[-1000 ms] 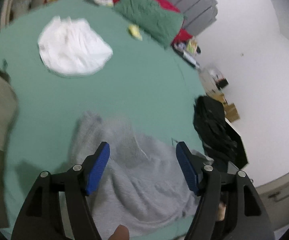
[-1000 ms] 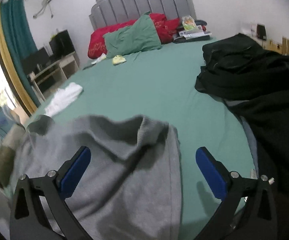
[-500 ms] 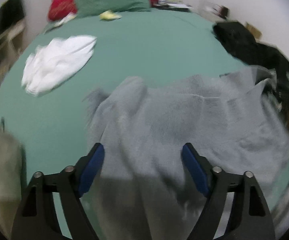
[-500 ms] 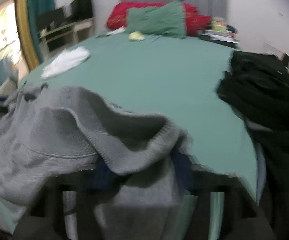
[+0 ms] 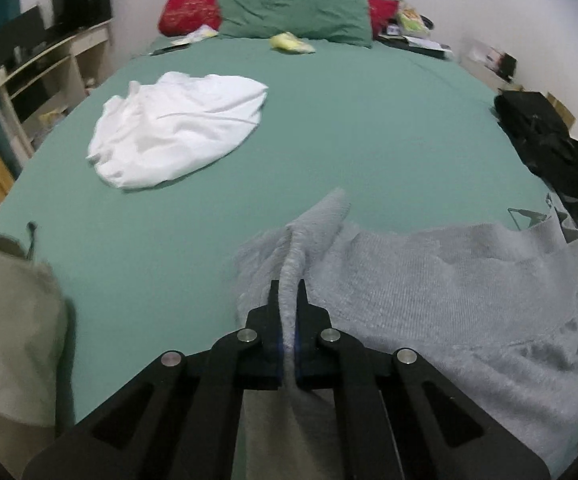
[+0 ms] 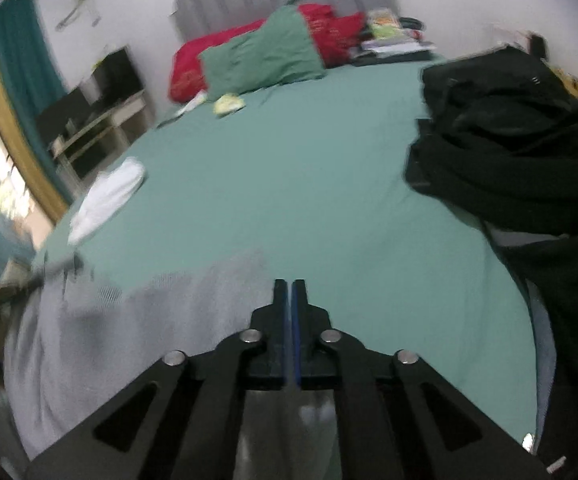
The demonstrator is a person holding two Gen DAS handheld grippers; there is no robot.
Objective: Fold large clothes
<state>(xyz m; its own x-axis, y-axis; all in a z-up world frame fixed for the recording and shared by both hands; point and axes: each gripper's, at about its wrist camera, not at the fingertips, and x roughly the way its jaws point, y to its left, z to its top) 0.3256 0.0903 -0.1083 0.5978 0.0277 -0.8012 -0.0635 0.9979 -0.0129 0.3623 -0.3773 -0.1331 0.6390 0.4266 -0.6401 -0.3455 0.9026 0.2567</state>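
A grey knit sweater (image 5: 449,300) lies at the near edge of the green bed (image 5: 329,128). My left gripper (image 5: 288,292) is shut on a ridge of its fabric, which sticks up between the fingers. In the right wrist view the sweater (image 6: 149,320) spreads to the lower left, blurred. My right gripper (image 6: 290,292) is shut with the jaws together; grey fabric shows below them, but I cannot tell whether any is pinched between the pads.
A white garment (image 5: 177,128) lies on the bed's left half. A black clothes pile (image 6: 509,132) sits at the right edge. Green and red pillows (image 5: 289,4) are at the headboard. A beige garment (image 5: 5,328) is at the near left. Shelves (image 5: 37,64) stand left.
Both grippers have gone from wide open to shut. The left one took hold of a fold of the grey sweater. Both views swung toward the headboard.
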